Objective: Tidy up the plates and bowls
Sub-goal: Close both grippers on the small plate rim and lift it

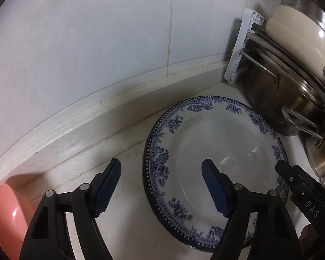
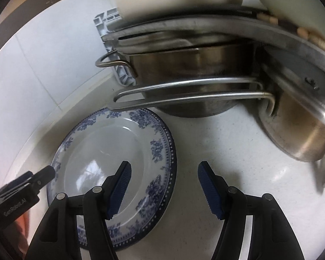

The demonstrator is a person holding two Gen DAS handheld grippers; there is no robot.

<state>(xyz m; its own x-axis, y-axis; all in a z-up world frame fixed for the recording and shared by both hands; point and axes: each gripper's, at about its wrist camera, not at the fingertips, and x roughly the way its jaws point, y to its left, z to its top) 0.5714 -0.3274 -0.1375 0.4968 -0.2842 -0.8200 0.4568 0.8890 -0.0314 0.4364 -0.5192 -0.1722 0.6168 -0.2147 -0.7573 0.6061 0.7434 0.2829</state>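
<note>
Blue-padded fingers fill the foreground: the left claw (image 1: 161, 186) hovers with jaws spread, straddling the near-left rim of the blue-and-white plate (image 1: 214, 138), gripping nothing. Over on the other side, the right claw (image 2: 164, 186) gapes too, its left finger above the plate's well, its right finger over bare table (image 2: 238, 151), empty. That plate lies flat on the white table beside the tiled wall (image 1: 97, 43), just in front of stacked steel pots (image 2: 184, 69). A pink bowl (image 1: 8, 212) peeks in at far left.
</note>
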